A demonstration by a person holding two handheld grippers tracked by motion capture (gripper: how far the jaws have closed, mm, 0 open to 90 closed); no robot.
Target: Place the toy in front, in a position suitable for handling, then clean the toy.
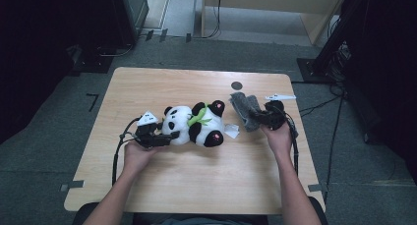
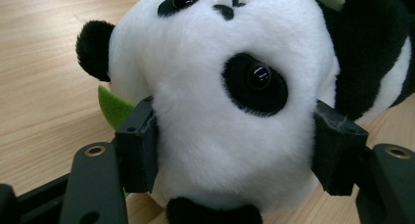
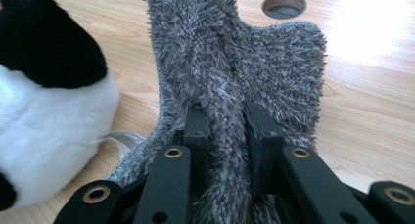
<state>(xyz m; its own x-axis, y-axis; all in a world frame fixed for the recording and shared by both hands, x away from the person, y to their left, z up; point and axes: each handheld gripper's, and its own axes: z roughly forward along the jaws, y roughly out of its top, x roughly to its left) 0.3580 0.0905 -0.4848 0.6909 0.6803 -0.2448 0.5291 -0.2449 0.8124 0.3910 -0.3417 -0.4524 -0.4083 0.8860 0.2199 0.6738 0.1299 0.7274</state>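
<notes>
Right now the plush panda (image 1: 194, 126) lies on its side near the middle of the wooden table (image 1: 147, 181), head toward the person's left hand. It is soft and round, white fur with black ears, black eye patches around glossy button eyes, a small stitched nose, black limbs and a green felt leaf at its neck. The left claw (image 1: 167, 137) has its two black pads pressed into either side of the panda's white head, the fur bulging between them; in the left gripper view the head (image 2: 230, 111) sits squarely between the pads.

Off to the right, just beside the panda's feet, the right claw (image 1: 253, 116) is clamped on a shaggy grey cloth (image 1: 244, 108). In the right gripper view the pads pinch a fold of that cloth (image 3: 235, 77), which stands up from the table, with a round hole (image 3: 284, 5) in the tabletop beyond it.
</notes>
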